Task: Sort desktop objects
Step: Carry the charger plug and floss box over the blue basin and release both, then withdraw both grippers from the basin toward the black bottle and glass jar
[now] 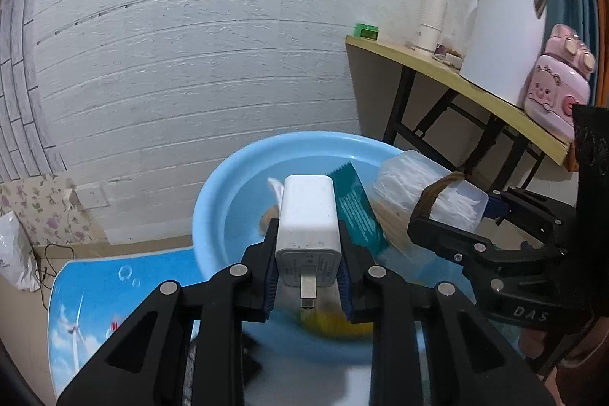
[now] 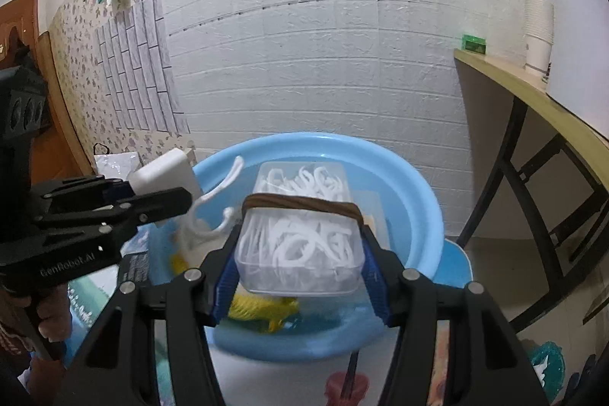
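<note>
Left wrist view shows your left gripper (image 1: 308, 276) pinching a white charger (image 1: 309, 221) between its blue pads, plug prong pointing back toward the camera and the body standing upright over the blue basin (image 1: 213, 200). Just to its right, your right gripper (image 1: 449, 227) comes in from the side, clamped on a clear plastic box (image 1: 426, 189) with a brown band around it. A teal packet (image 1: 356, 212) shows between the charger and the box; you cannot tell what holds it up. Something yellow, blurred, lies low in the basin. Right wrist view shows the same box (image 2: 300, 234) squeezed between your right gripper's (image 2: 300, 269) blue pads, full of white floss picks, held above the basin (image 2: 418, 200). A yellow toy (image 2: 266, 311) lies beneath it, and a white hook-shaped piece (image 2: 224, 189) lies in the basin's left part. Your left gripper (image 2: 160, 200) enters from the left with the charger (image 2: 165, 174). Behind the basin rises a white brick-pattern wall (image 1: 190, 44). Off to the right stands a wooden table (image 1: 475, 90) carrying a white kettle (image 1: 498, 37), a pink container (image 1: 559, 82), a stack of paper cups (image 1: 432, 21) and a small green box (image 1: 366, 31).
</note>
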Motion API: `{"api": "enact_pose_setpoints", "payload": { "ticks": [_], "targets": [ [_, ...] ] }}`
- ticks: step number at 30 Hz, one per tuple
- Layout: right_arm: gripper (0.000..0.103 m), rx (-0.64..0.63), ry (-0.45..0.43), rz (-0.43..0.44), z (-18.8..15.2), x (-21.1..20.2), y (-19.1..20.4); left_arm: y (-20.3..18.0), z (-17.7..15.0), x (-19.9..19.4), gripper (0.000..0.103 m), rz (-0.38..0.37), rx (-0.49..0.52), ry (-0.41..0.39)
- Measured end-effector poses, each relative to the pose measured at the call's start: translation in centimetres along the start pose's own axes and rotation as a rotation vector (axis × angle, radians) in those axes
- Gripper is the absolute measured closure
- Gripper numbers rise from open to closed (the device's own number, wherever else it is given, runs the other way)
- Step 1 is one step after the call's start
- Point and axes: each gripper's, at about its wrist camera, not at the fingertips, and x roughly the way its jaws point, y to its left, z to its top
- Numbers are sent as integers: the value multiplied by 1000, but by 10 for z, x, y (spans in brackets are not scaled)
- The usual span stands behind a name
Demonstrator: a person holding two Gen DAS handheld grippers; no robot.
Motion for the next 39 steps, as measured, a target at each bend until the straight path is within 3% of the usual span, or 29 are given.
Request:
{"api": "enact_pose_setpoints", "payload": {
  "ticks": [7,12,16,25,29,39],
  "targets": [
    [47,-10,-7,6,21,18,-4,4,23,26,78,2,5,7],
    [44,5,16,8,27,29,-8,8,28,26,67,14,-5,-2],
    [44,37,52,-6,23,38,-11,10,26,22,64,24,0,-11],
    [40,18,54,18,20,32,3,30,12,-4,63,69,-17,-26],
    [20,-6,41,27,21,25,12,46,-1,-18,62,101,-40,-25],
    [20,14,0,44,9,5,32,90,-47,-42,54,172,-128,19]
  ]
}}
